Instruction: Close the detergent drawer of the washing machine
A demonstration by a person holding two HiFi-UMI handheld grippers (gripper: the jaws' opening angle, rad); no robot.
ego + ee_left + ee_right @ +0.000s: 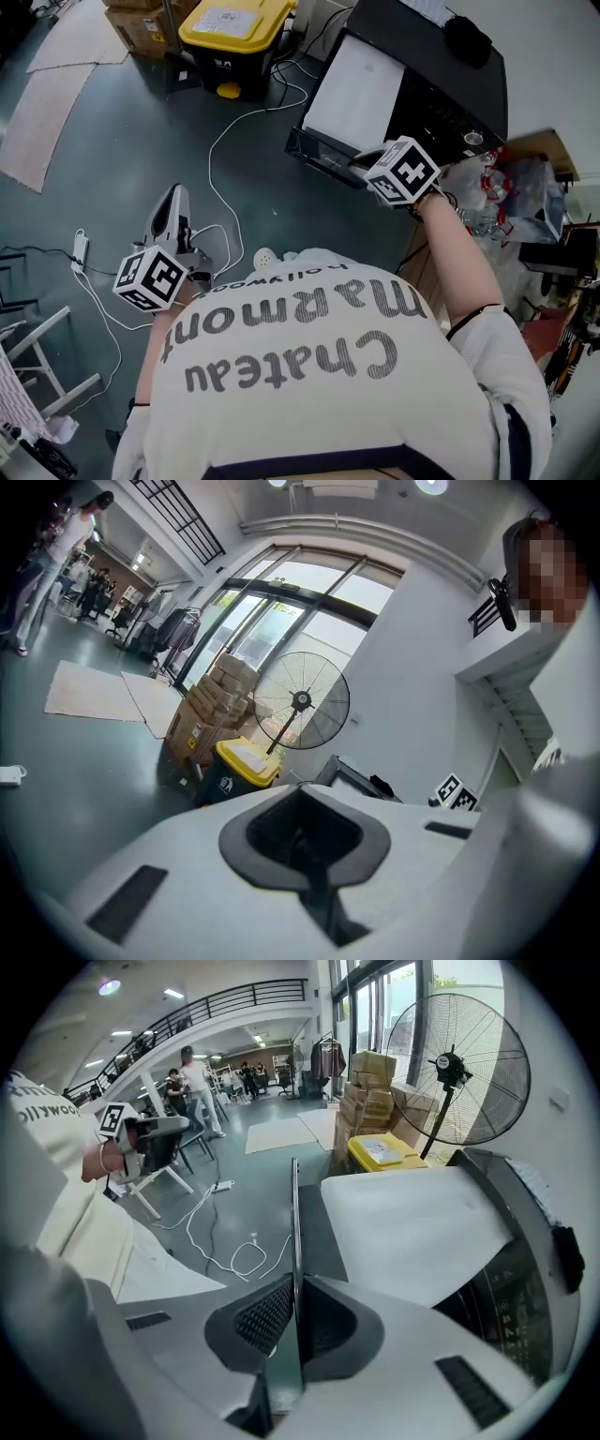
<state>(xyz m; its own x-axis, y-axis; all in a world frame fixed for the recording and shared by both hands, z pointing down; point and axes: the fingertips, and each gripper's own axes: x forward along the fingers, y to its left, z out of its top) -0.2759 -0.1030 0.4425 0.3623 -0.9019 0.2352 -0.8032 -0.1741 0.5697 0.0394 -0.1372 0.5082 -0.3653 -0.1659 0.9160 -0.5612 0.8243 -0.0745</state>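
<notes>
Detergent drawer (294, 1222) is, as far as I can judge, the thin dark panel seen edge-on at the front corner of the washing machine (441, 103), beside its white top (412, 1227). Whether this panel is the drawer front or part of the lid frame cannot be told for certain. The right gripper (292, 1321) has its jaws clamped on this panel, one ribbed pad against each face, with the panel running straight away from the jaws. In the head view the right gripper reaches the machine's near edge at the upper right. To close the drawer well, the push should follow the panel's own line into the machine body, level and without twist, since a thin plate probably binds if levered sideways. The clamp should let go just before the jaws meet the housing. The left gripper (172, 220) hangs low over the floor, well apart from the machine, jaws together on nothing. It is best held there, above the white cable (225, 141).
</notes>
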